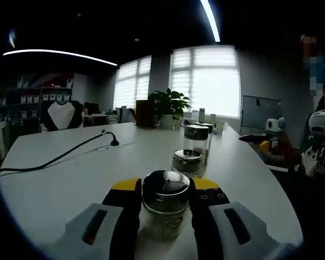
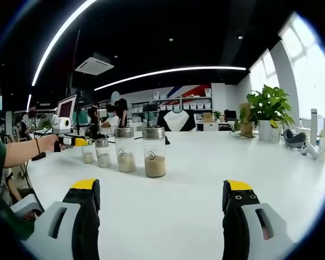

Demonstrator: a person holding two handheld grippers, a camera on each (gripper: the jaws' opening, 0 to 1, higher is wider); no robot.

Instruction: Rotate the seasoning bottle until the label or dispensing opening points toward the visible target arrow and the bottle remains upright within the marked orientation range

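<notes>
White tabletop (image 1: 54,189) stretches through an open office with shelves, bright blinds and strip lights overhead.

In the left gripper view, the left gripper (image 1: 165,197) has its 2 yellow-tipped jaws closed against the sides of a short seasoning bottle (image 1: 165,206), which stands upright on the table squarely between them. Its dark metal cap faces the camera and a pale seasoning fills the glass below. A small round mark sits on the glass, too small to read. Just beyond it stand a second short bottle (image 1: 187,161) and then a tall bottle (image 1: 196,142), forming a line running away from the jaws, with the edge of one more tall one behind. A black cable (image 1: 59,157) lies across the table to the left, and a potted plant (image 1: 168,105) stands at the far end near the window.

In the right gripper view, the right gripper (image 2: 162,208) hangs above bare table with its jaws spread wide and nothing between them. Well ahead stands a row of 4 bottles: 2 tall bottles (image 2: 154,151) with beige powder in the bottom and 2 short ones to their left. Each tall one carries a small round logo, unreadable. The left gripper (image 2: 82,142) reaches in from the left at the short end of the row, held by a person's hand (image 2: 49,143). A potted plant (image 2: 268,108) stands to the right.
</notes>
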